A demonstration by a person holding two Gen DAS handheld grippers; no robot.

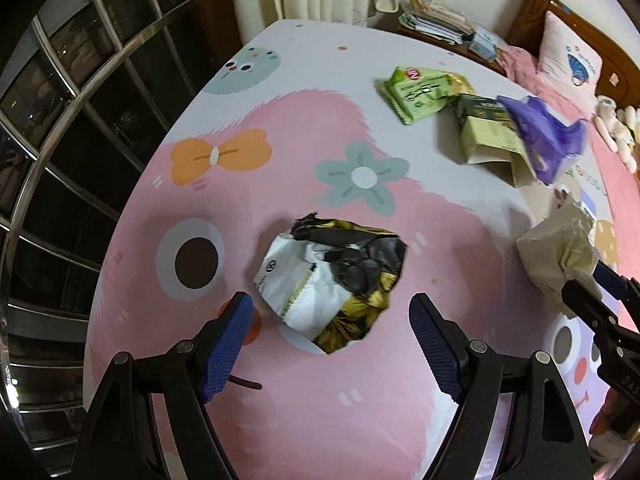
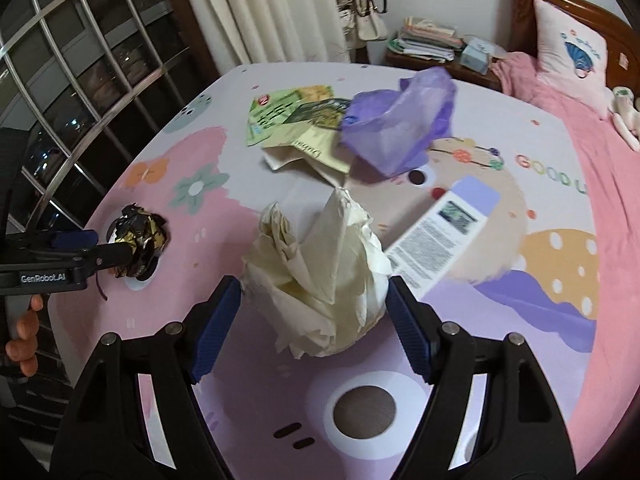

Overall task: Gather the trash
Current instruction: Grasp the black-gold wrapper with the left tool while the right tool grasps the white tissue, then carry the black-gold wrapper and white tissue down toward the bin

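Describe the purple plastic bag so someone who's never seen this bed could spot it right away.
On the cartoon-print bedsheet, look toward the far side nearest the wooden nightstand. The purple plastic bag lies there, overlapping a green snack packet and a flattened carton. It is the only translucent lilac item.

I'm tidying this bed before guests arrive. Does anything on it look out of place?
Yes: litter lies on the bedsheet. There is a crumpled black-and-gold wrapper, a wad of cream tissue, a green snack packet, an opened carton, a purple plastic bag and a white box.
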